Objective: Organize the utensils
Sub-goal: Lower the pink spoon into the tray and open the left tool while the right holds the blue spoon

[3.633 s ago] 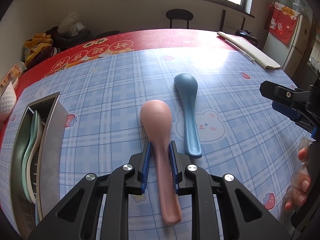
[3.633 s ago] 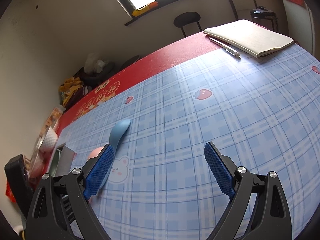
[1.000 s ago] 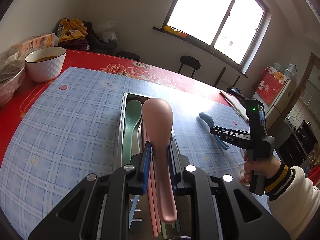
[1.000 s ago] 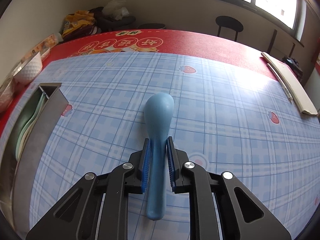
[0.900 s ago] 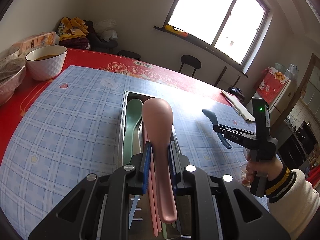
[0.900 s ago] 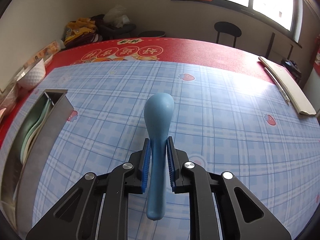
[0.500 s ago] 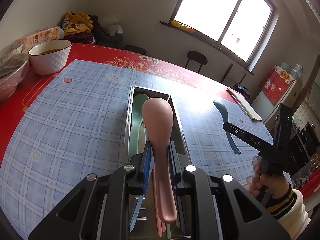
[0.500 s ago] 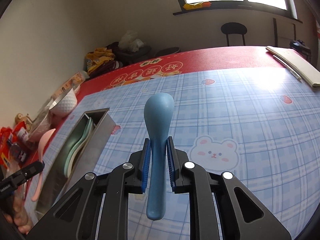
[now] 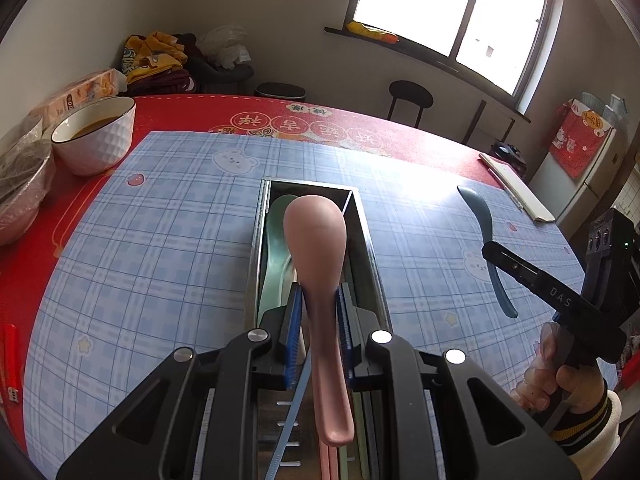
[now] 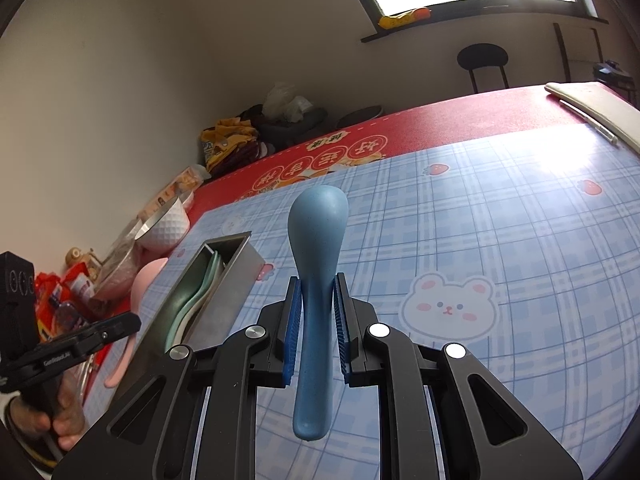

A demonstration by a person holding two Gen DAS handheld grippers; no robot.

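My left gripper (image 9: pixel 318 316) is shut on a pink spoon (image 9: pixel 316 240), held lengthwise above the long steel utensil tray (image 9: pixel 370 248). Inside the tray lie a green spoon (image 9: pixel 276 232) and other pastel utensils. My right gripper (image 10: pixel 317 312) is shut on a blue spoon (image 10: pixel 318 232), lifted off the table to the right of the tray (image 10: pixel 236 276). In the left wrist view the blue spoon (image 9: pixel 486 232) sticks out of the right gripper (image 9: pixel 496 256) at the right. In the right wrist view the pink spoon (image 10: pixel 144 276) and the left gripper (image 10: pixel 128 322) show at the far left.
A white bowl (image 9: pixel 94 136) with brown liquid and a plastic-wrapped dish (image 9: pixel 18 184) stand at the table's left. A notebook with a pen (image 10: pixel 592 110) lies at the far right edge. A blue checked mat (image 10: pixel 520 240) covers the red tablecloth. A hand (image 9: pixel 552 384) grips the right tool.
The left gripper with the pink spoon has moved further over the tray. The right gripper lifted the blue spoon off the table and swung it left towards the tray.
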